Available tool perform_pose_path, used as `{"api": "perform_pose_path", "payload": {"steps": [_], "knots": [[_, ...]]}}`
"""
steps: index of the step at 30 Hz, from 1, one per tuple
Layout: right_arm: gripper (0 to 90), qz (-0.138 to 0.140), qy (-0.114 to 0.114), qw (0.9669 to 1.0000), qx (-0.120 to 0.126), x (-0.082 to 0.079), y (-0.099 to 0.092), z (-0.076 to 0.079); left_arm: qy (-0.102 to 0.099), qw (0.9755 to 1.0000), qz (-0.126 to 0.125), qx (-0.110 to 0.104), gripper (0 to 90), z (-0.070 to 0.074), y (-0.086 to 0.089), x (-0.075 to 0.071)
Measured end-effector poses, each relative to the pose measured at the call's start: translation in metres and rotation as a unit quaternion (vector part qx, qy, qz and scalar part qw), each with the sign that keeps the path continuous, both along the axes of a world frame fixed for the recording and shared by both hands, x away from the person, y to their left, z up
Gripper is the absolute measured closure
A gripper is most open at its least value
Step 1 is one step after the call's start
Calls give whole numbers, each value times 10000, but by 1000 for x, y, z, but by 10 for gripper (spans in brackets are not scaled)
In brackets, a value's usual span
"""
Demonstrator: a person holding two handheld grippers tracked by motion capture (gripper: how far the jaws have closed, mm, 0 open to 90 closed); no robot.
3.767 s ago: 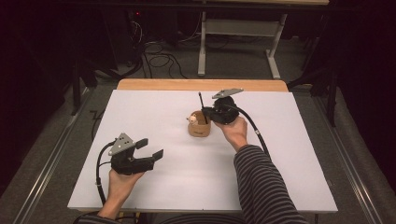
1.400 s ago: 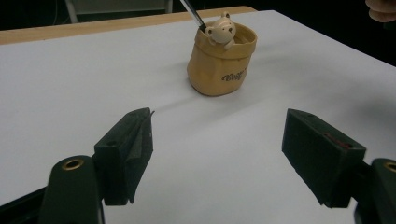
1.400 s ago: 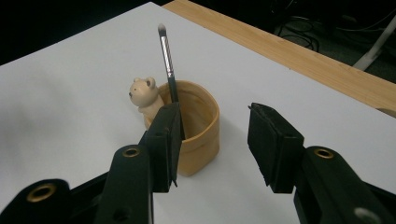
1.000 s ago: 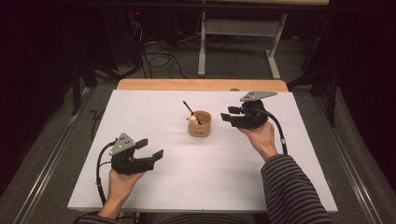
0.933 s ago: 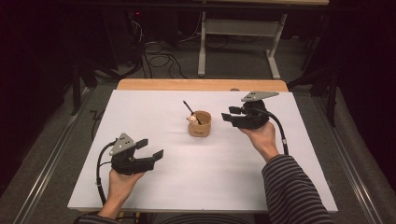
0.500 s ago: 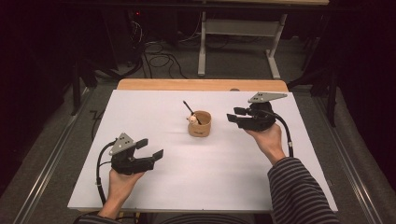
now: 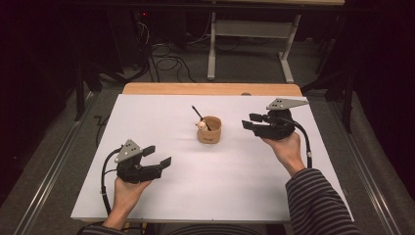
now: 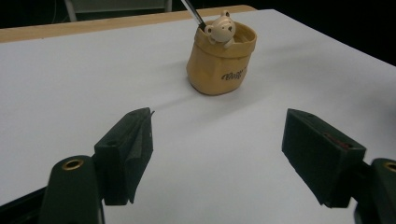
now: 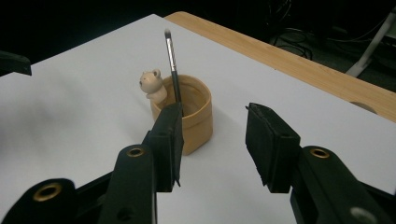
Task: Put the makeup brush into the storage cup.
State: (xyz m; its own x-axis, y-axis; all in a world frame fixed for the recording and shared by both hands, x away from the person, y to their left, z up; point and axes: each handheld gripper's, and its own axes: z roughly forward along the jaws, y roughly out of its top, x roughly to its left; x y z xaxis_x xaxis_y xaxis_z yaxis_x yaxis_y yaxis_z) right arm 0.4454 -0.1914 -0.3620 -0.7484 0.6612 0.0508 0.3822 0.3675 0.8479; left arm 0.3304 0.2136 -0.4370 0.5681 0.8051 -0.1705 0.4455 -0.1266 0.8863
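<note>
Hovering right gripper [image 7: 250,122] beside tan soft cup with bear figure [image 7: 209,129] mid-table, jaws half open, empty. Thin black brush [image 9: 172,63] stands inside. Advice: retreat level, avoid clipping brush tip.

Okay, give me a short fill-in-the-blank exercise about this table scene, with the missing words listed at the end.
1. The thin brush stands inside the tan ____.
2. A small ____ figure peeks over the cup rim.
3. The right gripper has its jaws ____, with nothing between them.
4. The left gripper hovers over the ____ table surface.

Missing words: cup; bear; open; white
</note>
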Motion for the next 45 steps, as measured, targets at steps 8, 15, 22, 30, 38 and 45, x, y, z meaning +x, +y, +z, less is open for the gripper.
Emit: {"api": "perform_pose_path", "payload": {"steps": [8,15,22,30,38,45], "knots": [[578,-11,-23,10000,42,-6,-8,2,-12,10000,13,-9,251,0,1,0],[581,-24,-51,10000,75,-12,-16,4,-57,10000,40,-12,252,1,1,-1],[581,-10,-61,9998,178,-21,-24,6,-73,9999,65,-25,253,2,2,-1],[581,-8,-141,9993,332,-35,-35,10,-65,10000,62,-27,254,1,2,-1],[581,-68,-150,9990,414,-45,-47,7,-69,10000,64,-29,254,2,2,-1],[581,-105,-150,9986,488,-52,-54,6,-75,9999,69,-34,253,2,2,-1]]}}
